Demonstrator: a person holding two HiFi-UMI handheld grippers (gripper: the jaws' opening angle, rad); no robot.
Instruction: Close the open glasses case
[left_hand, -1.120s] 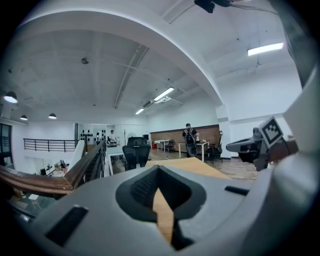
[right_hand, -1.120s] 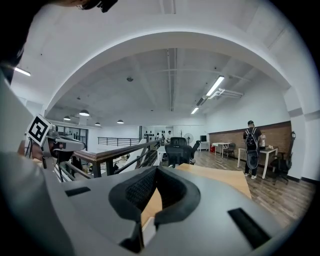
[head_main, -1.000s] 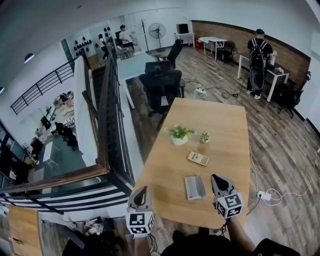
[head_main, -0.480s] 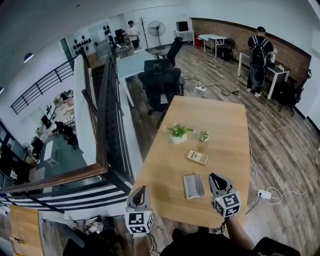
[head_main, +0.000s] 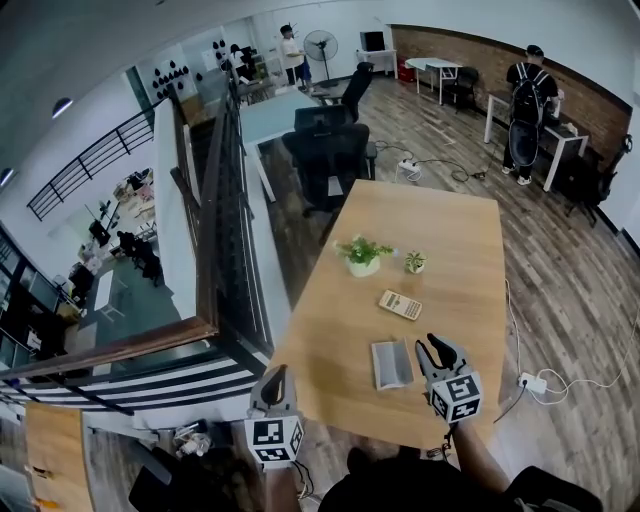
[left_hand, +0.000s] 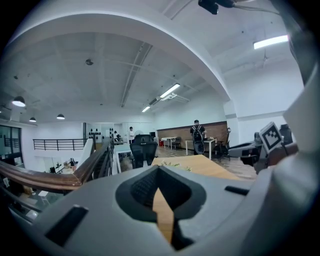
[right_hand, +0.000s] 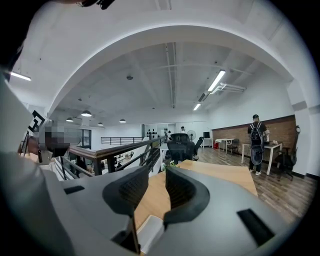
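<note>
The grey glasses case (head_main: 391, 364) lies flat near the front edge of the pale wood-grain surface (head_main: 455, 235). It is just left of the right gripper (head_main: 436, 346) and not between its fingers (right_hand: 184, 189), which have just been opening and stand spread around bare air. The case is a smooth slab with rounded corners. The left gripper (head_main: 277, 372) hangs beyond the surface's left edge, its dark ribbed fingers (left_hand: 142, 189) pressed together, holding nothing.

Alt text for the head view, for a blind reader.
A grey glasses case lies near the front of a wooden table, left of the right claw, whose empty jaws have just been opening. The left claw hovers at the table's near left corner; a calculator and two plants sit behind.
</note>
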